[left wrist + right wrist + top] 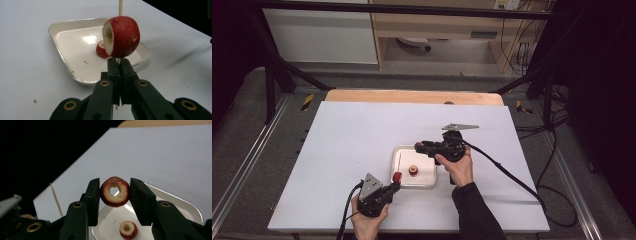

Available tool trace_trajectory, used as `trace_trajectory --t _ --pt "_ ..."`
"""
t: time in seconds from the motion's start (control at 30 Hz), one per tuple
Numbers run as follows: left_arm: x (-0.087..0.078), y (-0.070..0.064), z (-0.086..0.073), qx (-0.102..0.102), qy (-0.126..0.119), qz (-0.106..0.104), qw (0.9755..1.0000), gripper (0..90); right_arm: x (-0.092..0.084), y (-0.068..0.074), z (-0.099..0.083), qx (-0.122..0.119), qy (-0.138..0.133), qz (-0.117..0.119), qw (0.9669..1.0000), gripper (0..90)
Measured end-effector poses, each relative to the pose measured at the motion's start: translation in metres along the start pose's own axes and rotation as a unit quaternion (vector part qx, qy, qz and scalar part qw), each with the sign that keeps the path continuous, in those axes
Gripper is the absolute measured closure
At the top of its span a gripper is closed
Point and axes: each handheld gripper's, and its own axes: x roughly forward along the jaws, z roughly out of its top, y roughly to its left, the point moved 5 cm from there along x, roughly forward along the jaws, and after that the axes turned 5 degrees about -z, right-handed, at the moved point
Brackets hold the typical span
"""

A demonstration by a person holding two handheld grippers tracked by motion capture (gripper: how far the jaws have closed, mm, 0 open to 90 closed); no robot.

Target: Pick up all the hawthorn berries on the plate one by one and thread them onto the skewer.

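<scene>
from above, my left gripper [396, 177] sits just beside the white tray's [428, 183] near corner; my right gripper [419, 146] hangs over its far edge. along my left jaws, pressed together on a skewer [120, 7] bearing a cored red fruit [123, 37]. along my right jaws, pinching a fruit ring [115, 191] above the tray, another piece [128, 229] in it.

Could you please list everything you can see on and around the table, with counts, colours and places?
skewer: one, pale wood, upright, clamped in the left gripper
fruit piece on skewer: one, red, cored
fruit ring: one, red, between the right gripper's pads above the tray
fruit piece in tray: one, red
tray: one, white, table centre
table: one, white
left gripper: one, black
right gripper: one, black
</scene>
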Motion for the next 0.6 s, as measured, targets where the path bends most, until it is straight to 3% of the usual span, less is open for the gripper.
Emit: trace_trajectory --t 0.2,0.3,0.6 --pt "0.008 -0.014 0.004 -0.002 -0.003 -0.009 1.0000 88.6 -0.016 0.006 -0.002 0.060 -0.080 0.018 0.9948 61.5" --pt "0.012 -0.021 0.006 -0.003 -0.003 -0.014 0.9999 88.6 -0.022 0.008 -0.003 0.082 -0.116 0.029 0.9894 61.6" --pt "0.024 -0.035 0.008 0.006 0.001 -0.013 0.9999 88.6 -0.031 0.020 -0.003 0.119 -0.177 0.055 0.9754 61.6"
